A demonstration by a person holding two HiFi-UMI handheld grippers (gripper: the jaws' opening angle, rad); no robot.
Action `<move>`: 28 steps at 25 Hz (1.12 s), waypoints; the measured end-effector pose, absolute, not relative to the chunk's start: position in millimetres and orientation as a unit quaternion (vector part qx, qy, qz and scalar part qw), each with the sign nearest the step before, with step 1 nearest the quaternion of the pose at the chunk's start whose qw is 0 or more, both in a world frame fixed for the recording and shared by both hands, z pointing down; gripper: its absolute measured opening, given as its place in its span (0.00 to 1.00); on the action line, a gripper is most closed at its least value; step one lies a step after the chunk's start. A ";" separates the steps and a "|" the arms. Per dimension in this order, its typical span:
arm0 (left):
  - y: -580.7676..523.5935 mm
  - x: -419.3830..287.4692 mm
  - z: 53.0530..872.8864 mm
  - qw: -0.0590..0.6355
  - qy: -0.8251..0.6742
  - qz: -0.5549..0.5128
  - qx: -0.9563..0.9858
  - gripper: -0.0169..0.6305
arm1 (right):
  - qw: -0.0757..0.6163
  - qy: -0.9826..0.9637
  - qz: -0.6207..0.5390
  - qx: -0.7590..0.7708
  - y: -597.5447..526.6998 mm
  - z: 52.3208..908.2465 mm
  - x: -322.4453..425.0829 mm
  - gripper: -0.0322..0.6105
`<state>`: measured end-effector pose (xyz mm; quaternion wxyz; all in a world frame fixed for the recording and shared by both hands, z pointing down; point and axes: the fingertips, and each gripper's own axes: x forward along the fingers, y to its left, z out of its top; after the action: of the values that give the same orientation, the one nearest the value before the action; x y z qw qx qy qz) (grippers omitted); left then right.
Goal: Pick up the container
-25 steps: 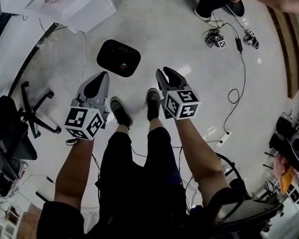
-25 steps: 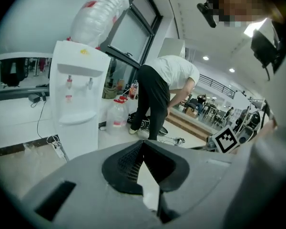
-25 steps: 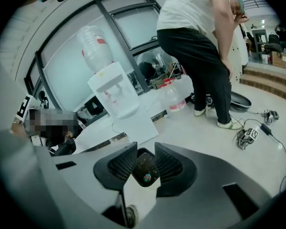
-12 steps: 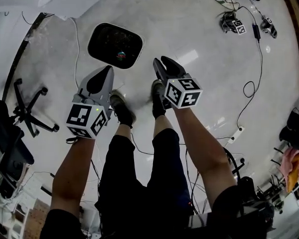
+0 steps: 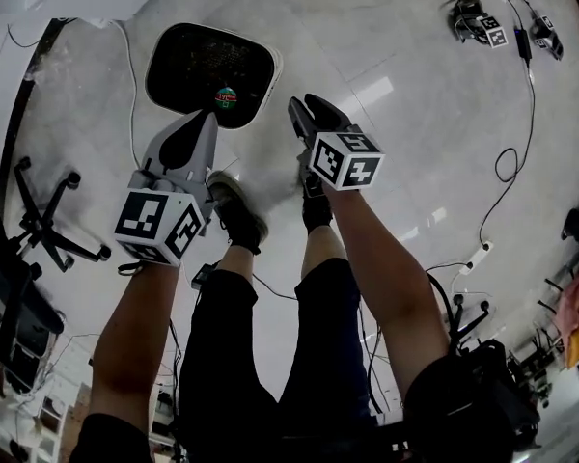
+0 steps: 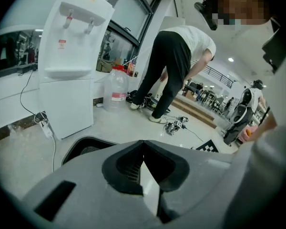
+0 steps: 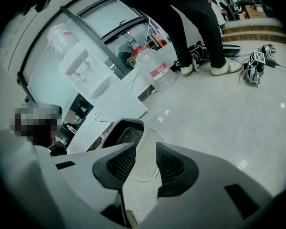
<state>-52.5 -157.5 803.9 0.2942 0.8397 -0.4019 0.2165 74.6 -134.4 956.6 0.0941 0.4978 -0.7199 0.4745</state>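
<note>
The tub (image 5: 188, 61) sits on the floor (image 5: 415, 162), upper left, long side running across; the left gripper (image 5: 208, 118), jaws pressed together, points at its near rim and is nearer; the right gripper (image 5: 304, 112), jaws just opening wider, nothing between them, is off its right corner

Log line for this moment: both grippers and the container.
phase: pre-grasp | left gripper: shut, empty | right gripper: jaws just been opening, nothing between them | container: on floor ahead, not held

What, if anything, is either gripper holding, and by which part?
Nothing. The left gripper is shut and empty; the right gripper's jaws have just been opening, nothing between them. The container is ungripped.
</note>
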 end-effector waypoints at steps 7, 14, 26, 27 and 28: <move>-161.7 -51.3 836.8 0.281 -0.391 0.226 0.847 0.04 | 0.080 -0.709 0.495 0.496 -134.0 1018.8 58.6 0.21; -165.3 -51.5 866.0 0.286 -0.397 0.217 0.845 0.04 | 0.101 -0.705 0.513 0.479 -130.8 1080.3 36.7 0.25; -161.7 -74.7 885.8 0.285 -0.406 0.218 0.840 0.04 | 0.117 -0.682 0.546 0.471 -125.7 1133.3 18.0 0.25; -161.3 -75.1 886.1 0.285 -0.406 0.217 0.840 0.04 | 0.116 -0.682 0.551 0.466 -125.4 1134.5 15.6 0.25; -160.7 -75.6 886.3 0.285 -0.407 0.217 0.840 0.04 | 0.117 -0.682 0.555 0.461 -124.6 1136.1 13.1 0.25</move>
<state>-75.6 -160.7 886.3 0.2854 0.8404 -0.4065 0.2169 13.1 -124.6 1136.1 0.1172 0.4612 -0.6822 0.5552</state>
